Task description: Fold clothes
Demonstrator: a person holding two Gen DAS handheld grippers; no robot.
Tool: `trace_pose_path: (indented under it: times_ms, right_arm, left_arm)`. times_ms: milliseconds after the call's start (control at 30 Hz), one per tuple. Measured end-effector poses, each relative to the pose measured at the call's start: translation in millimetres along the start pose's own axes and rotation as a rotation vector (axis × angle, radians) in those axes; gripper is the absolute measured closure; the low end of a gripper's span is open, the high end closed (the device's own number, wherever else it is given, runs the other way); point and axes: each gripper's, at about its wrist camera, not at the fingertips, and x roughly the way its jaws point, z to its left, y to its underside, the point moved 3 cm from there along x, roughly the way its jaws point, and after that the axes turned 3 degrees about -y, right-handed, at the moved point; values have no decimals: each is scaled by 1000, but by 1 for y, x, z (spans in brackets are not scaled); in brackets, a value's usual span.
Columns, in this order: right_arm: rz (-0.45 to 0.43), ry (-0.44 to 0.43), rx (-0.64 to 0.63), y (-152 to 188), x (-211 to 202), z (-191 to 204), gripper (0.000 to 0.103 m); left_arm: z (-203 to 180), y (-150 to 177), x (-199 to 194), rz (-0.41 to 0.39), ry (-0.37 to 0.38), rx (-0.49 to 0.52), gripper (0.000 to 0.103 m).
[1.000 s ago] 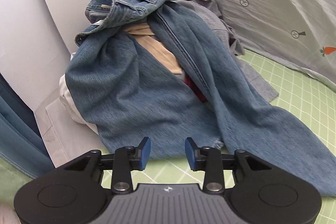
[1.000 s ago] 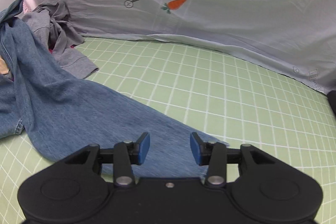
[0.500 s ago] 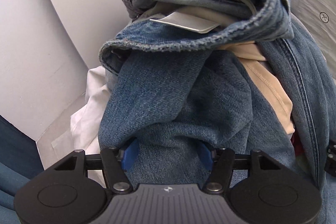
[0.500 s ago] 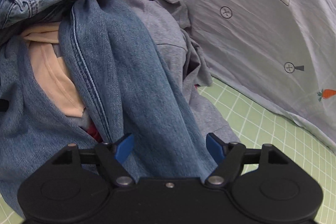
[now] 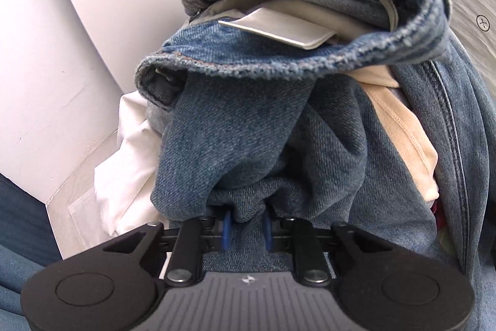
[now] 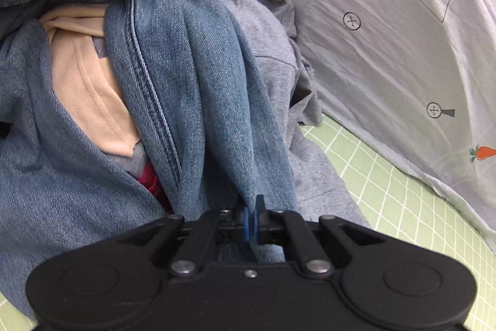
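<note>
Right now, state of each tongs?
Left tongs: closing, pads pinching a bunched fold of the jeans.
Right tongs: shut on a jeans leg fold.

The jeans (image 5: 248,138) are mid-blue denim, faded paler along the seams and frayed whitish at the waistband edge, with tan stitching and a white label (image 5: 279,30) inside. Beneath them lie a peach-beige garment (image 6: 83,89), a heather-grey top (image 6: 272,58), a white cloth (image 5: 130,151) and a sliver of red fabric (image 6: 152,179) (too little shows to tell any pattern). The bed sheet (image 6: 387,194) is pale green with a white grid, and the grey bedcover (image 6: 387,76) carries orange carrots, black circled crosses and an outlined arrow; both grippers are black with blue pads (image 5: 226,230).
</note>
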Motion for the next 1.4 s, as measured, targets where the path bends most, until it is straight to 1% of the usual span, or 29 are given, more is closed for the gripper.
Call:
trace_pose_path:
  times_ms: [100,200,400,533,633,733,833,900,1000,1100,1133,1200,1233,1267,1300,1333,1400]
  right_arm:
    - [-51,25,5,-1,-17,-6,100]
    - [-110,45,-5,-4,-34,-15,100]
    - [-264,79,-11,-4,-80,-34,100]
    - [-355,92,-28,3,-121,-42,100]
    - [-391,101,-14,12,-146,-53,100]
    - [-414,111,-6,26,-165,-67,100]
    - [-429,124,4,42,-184,-86,100]
    - [-435,143,21,53,-195,-101,100]
    - [-433,161,46,70,-207,-125,100]
    - [-425,198,69,84,-213,-149,100]
    - [-421,217,81,90,-216,-159,100]
    - [-401,255,116,104,-221,-183,100]
    - [-382,270,129,109,-219,-192,100]
    - [-339,282,136,115,-215,-204,100]
    - [-298,291,143,120,-210,-215,99]
    - [-260,291,150,126,-204,-223,99]
    - [-173,293,172,145,-193,-238,94]
  left_arm:
    - [-1,5,-14,-12,2,-7,92]
    - [0,12,-31,-33,1,-14,94]
    - [-10,25,-89,-117,9,-20,95]
    - [-18,38,-121,-170,20,-14,97]
    - [-30,44,-146,-199,46,-9,97]
    - [-40,62,-174,-222,52,0,97]
    - [-55,85,-193,-223,78,1,97]
    - [-67,98,-206,-226,95,15,97]
    - [-91,117,-225,-231,147,41,97]
    - [-124,141,-246,-224,245,100,97]
    - [-136,149,-252,-210,283,120,97]
    - [-162,167,-254,-154,360,158,96]
    - [-171,174,-251,-123,382,178,94]
    - [-181,181,-248,-92,405,198,93]
    - [-190,187,-245,-62,425,218,88]
    - [-195,190,-243,-49,428,238,87]
    - [-197,189,-237,-36,413,236,83]
